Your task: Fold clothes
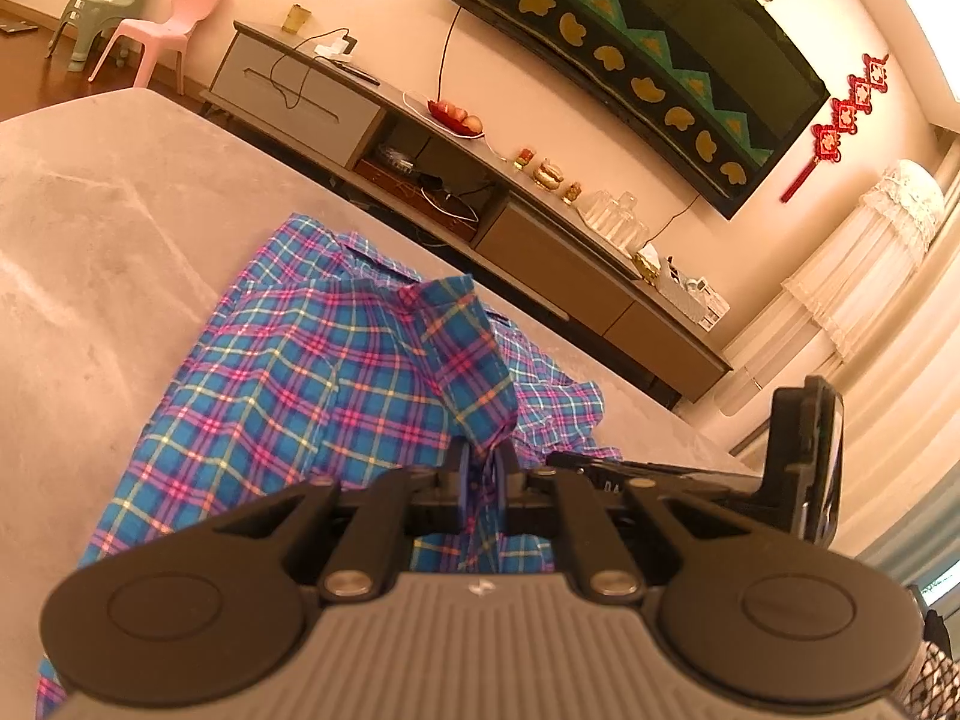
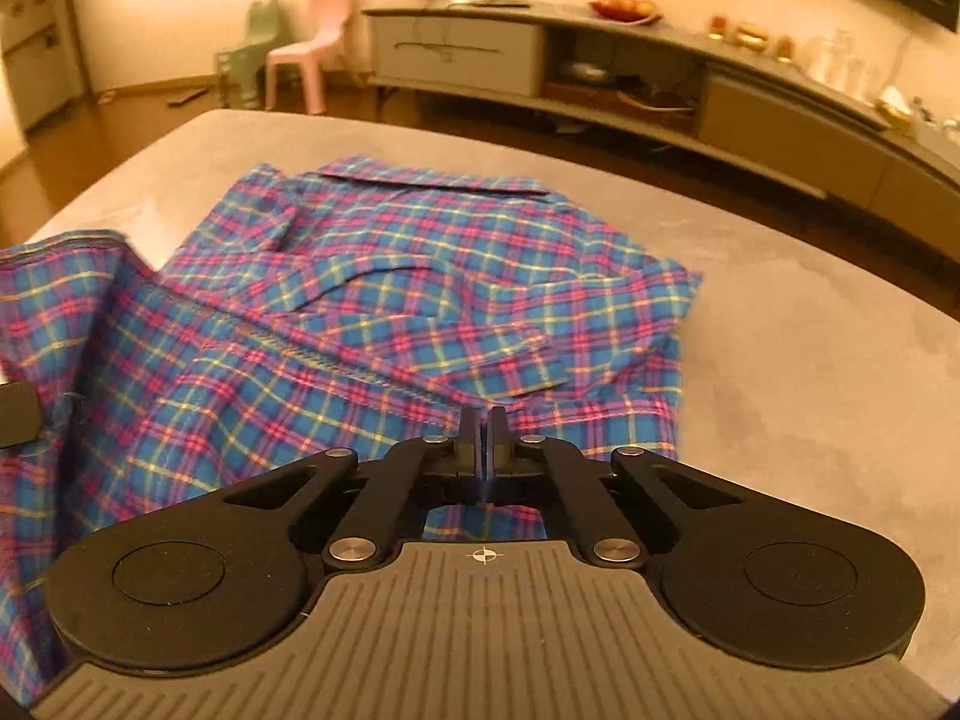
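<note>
Left wrist view: the plaid shirt (image 1: 312, 372), spread on the grey table (image 1: 90, 228), is seen pinched by the closed left gripper (image 1: 483, 462) with a fold lifted, while its near edge is clamped by the right gripper (image 2: 483, 420).

Left hand-held gripper (image 1: 483, 461): jaws drawn close together, a fold of cloth pinched between the blue-padded fingers (image 1: 463, 468); the linkage arms angle inward toward the centre. Raised, tilted relative to the room.

Right hand-held gripper (image 2: 483, 426): fingertips pressed together with only a thin slit between them, cloth edge at the tips. Pointed forward and slightly downward.
</note>
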Available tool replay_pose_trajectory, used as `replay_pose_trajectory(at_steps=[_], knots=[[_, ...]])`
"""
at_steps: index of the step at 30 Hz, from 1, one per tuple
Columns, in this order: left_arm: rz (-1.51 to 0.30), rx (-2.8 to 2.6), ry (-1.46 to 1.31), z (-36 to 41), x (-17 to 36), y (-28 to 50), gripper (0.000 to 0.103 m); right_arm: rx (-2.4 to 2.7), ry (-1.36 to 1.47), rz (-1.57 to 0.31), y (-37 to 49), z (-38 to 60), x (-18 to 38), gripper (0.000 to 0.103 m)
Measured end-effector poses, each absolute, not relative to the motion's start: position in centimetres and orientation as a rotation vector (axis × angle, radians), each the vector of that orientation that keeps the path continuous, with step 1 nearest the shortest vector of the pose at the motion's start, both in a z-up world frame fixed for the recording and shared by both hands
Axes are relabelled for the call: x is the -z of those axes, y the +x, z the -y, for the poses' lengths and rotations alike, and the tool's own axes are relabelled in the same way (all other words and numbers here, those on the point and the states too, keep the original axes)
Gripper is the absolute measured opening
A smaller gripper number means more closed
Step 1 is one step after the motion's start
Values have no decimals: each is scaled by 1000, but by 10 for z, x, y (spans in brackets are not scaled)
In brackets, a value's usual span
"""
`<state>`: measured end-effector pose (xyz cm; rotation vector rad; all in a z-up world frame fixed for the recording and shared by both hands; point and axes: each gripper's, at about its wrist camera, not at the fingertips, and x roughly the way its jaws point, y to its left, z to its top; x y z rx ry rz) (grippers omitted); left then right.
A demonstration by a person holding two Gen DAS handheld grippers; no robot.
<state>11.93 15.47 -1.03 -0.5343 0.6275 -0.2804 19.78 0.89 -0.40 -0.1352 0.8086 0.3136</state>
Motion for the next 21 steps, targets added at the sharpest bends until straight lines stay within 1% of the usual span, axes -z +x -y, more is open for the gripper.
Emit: replay_pose_trajectory(at_steps=[3,4,5,8,9,10,11,12,13,15,16,21], knots=[[-624,272,-536,-155,10,119,7,-450,-195,-791,197,-30,-4,24],[-622,267,-537,-155,10,118,8,-496,-215,-785,196,-37,-6,40],[-622,263,-539,-155,11,118,8,-541,-235,-778,196,-43,-9,46],[-625,262,-545,-157,12,118,8,-675,-296,-757,195,-64,-16,49],[-629,255,-543,-156,12,118,5,-690,-336,-774,198,-72,-12,49],[-634,241,-533,-156,12,118,8,-703,-376,-791,202,-79,-7,49],[-635,245,-538,-156,13,118,9,-695,-418,-821,206,-84,0,42],[-635,251,-544,-157,13,119,9,-688,-457,-850,211,-89,6,32],[-637,250,-545,-157,13,119,9,-694,-458,-857,214,-90,8,23],[-637,249,-542,-157,13,119,9,-697,-426,-857,221,-90,6,11],[-636,249,-540,-156,13,119,9,-682,-430,-849,223,-91,5,0],[-626,245,-503,-149,11,117,9,-628,-373,-816,232,-91,7,0]])
